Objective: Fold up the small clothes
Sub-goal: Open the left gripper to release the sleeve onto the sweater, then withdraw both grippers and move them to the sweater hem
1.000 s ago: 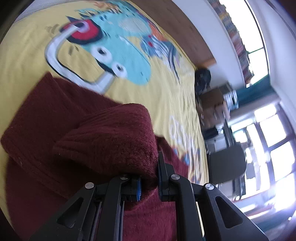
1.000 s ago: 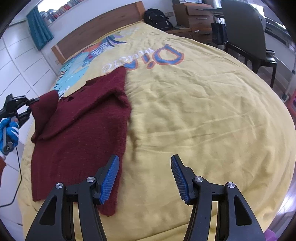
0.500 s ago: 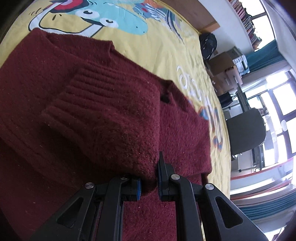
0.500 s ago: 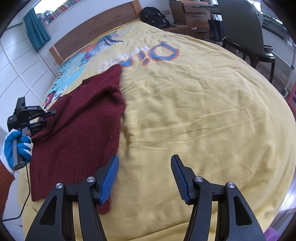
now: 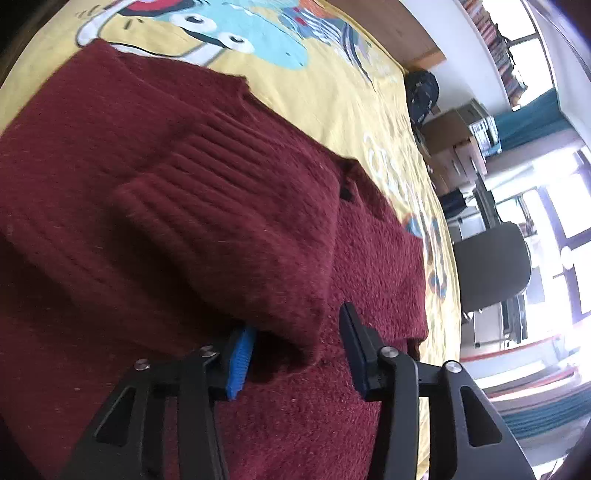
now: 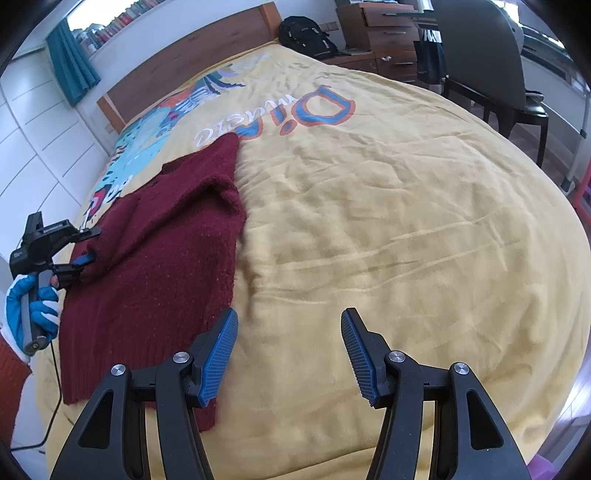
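A dark red knitted sweater lies on the yellow bedspread, at the left of the right wrist view. In the left wrist view its ribbed sleeve lies folded across the sweater body. My left gripper is open, its jaws apart on either side of the sleeve's fold, low over the sweater. It also shows in the right wrist view, held by a blue-gloved hand. My right gripper is open and empty above bare bedspread, just right of the sweater's hem.
A wooden headboard stands at the far end of the bed. A black backpack, a wooden drawer unit and a dark chair stand beyond the bed's right side. White cupboards line the left.
My left gripper has laid the sleeve down across the sweater body and opened, letting the sleeve go. The right gripper has stayed open in about the same place.
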The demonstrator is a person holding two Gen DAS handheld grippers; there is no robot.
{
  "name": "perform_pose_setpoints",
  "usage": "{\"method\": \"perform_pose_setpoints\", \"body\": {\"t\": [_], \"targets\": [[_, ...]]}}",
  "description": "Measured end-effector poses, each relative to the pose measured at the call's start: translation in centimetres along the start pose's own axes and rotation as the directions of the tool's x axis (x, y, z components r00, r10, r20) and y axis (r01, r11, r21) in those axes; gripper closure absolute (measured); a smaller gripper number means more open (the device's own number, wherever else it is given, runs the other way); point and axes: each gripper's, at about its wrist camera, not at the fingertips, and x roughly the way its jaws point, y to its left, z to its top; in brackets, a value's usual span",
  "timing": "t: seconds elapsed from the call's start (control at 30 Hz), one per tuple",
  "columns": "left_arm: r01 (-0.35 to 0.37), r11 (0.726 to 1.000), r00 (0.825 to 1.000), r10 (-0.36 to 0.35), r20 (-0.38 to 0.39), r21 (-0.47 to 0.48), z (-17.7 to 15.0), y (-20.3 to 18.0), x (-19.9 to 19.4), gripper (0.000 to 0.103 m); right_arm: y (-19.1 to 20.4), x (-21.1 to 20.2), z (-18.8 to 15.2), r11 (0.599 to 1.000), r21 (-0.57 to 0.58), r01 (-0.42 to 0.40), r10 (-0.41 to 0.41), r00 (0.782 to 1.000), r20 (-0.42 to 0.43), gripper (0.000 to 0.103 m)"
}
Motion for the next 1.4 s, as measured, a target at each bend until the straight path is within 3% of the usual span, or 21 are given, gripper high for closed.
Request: {"method": "perform_pose_setpoints", "body": {"t": [0.23,0.37,0.43,0.53,0.63,0.9,0.97,1.03,1.13,1.3,1.4], "targets": [[0.006,0.992,0.997,0.004,0.076,-0.122,2.0,2.7,-1.7,0.059,-0.2,0.1,0.1,1.0,-0.002,0.005,-0.005,1.0,-0.004,0.043],[0.028,0.99,0.996,-0.016,0.093,-0.136,2.6,2.9,-1.8,0.06,-0.7,0.2,0.3,1.0,0.003,0.012,-0.012,1.0,-0.005,0.043],[0.046,0.991,0.996,-0.036,0.083,-0.128,2.6,2.4,-1.7,0.079,-0.9,0.2,0.3,1.0,0.006,0.012,-0.012,1.0,-0.005,0.043],[0.075,0.993,0.995,-0.069,0.066,-0.087,2.4,1.0,-1.4,0.088,-1.0,0.2,0.4,1.0,0.004,0.011,-0.011,1.0,-0.004,0.043],[0.092,0.995,0.995,-0.091,0.034,-0.028,1.7,-1.0,-0.7,0.089,-1.0,0.2,0.3,1.0,0.008,0.011,-0.011,1.0,-0.004,0.043],[0.094,0.99,0.994,-0.087,-0.068,0.104,-0.7,-5.4,2.1,0.089,-1.8,0.0,0.2,1.0,0.023,0.014,-0.014,1.0,-0.002,0.043],[0.087,0.988,0.993,-0.076,-0.095,0.126,-1.3,-5.9,2.9,0.083,-2.0,-0.1,0.2,0.999,0.027,0.017,-0.017,1.0,-0.001,0.043],[0.086,0.986,0.99,-0.068,-0.124,0.146,-1.9,-6.4,3.6,0.069,-2.2,-0.1,0.1,0.999,0.029,0.02,-0.02,1.0,-0.001,0.043],[0.102,0.975,0.985,-0.071,-0.16,0.199,-2.8,-7.2,3.9,0.065,-2.4,-0.2,0.2,0.999,0.033,0.021,-0.021,1.0,0.003,0.043],[0.119,0.965,0.99,-0.096,-0.107,0.235,-2.2,-7.2,1.9,0.065,-2.5,-0.2,0.2,0.999,0.033,0.018,-0.018,1.0,0.007,0.043],[0.026,0.966,0.999,-0.016,-0.042,0.258,-1.9,-5.9,0.7,0.065,-2.4,-0.2,0.2,0.999,0.03,0.016,-0.016,1.0,0.006,0.043]]}}
